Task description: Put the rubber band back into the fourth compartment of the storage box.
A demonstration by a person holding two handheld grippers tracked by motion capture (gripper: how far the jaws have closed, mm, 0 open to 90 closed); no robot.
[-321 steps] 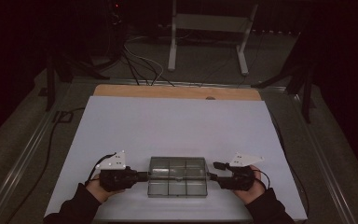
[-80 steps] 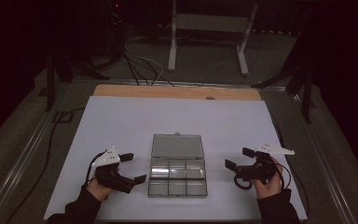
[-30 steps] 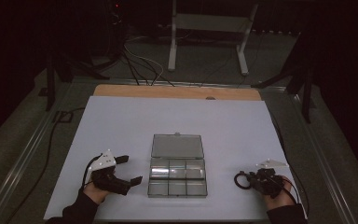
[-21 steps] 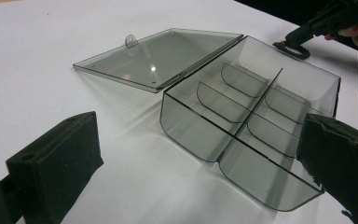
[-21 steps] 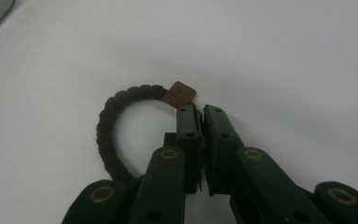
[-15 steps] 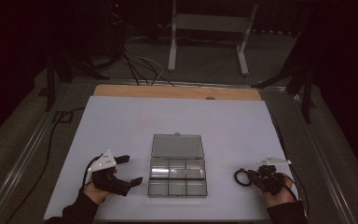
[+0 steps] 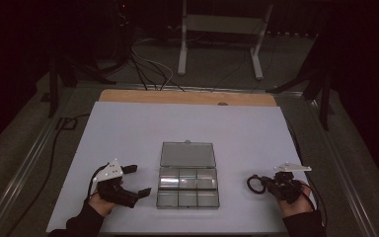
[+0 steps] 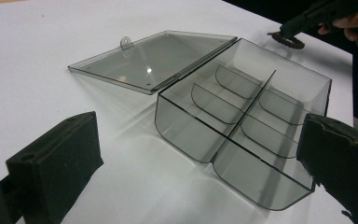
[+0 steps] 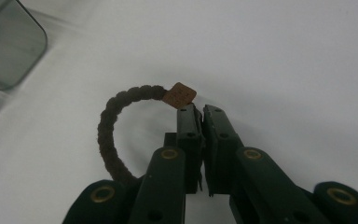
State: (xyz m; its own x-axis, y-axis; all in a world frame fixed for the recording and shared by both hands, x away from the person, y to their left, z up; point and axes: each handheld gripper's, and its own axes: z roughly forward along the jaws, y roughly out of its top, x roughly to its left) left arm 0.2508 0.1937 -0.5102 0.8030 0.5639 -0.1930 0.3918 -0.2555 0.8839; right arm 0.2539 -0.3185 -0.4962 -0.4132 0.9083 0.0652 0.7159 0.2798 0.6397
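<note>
A clear plastic box (image 7: 187,206) with several empty compartments stands near the table's front, its lid (image 7: 187,154) folded flat behind it. My left gripper (image 7: 139,179) lies open just left of the box, nothing between its jaws; in the left gripper view (image 8: 198,186) its pads frame the box (image 8: 186,126) and lid (image 8: 154,58). To the box's right, my right gripper (image 7: 265,186) is shut on a dark braided hair tie (image 7: 248,184). In the right gripper view its jaws (image 9: 201,109) pinch the hair tie (image 9: 105,126) beside a small brown tag (image 9: 179,95).
White sheet (image 7: 187,123) covers the table, with a wooden strip (image 7: 187,97) along the far edge. A metal stand (image 7: 222,24) and cables lie on the dark floor beyond. A corner of the box (image 9: 9,42) sits left of the right gripper.
The box lid, shut in the earliest frame, now lies open. Both grippers have drawn away from the box. The right hand has come down toward the front edge; over the last second little has shifted.
</note>
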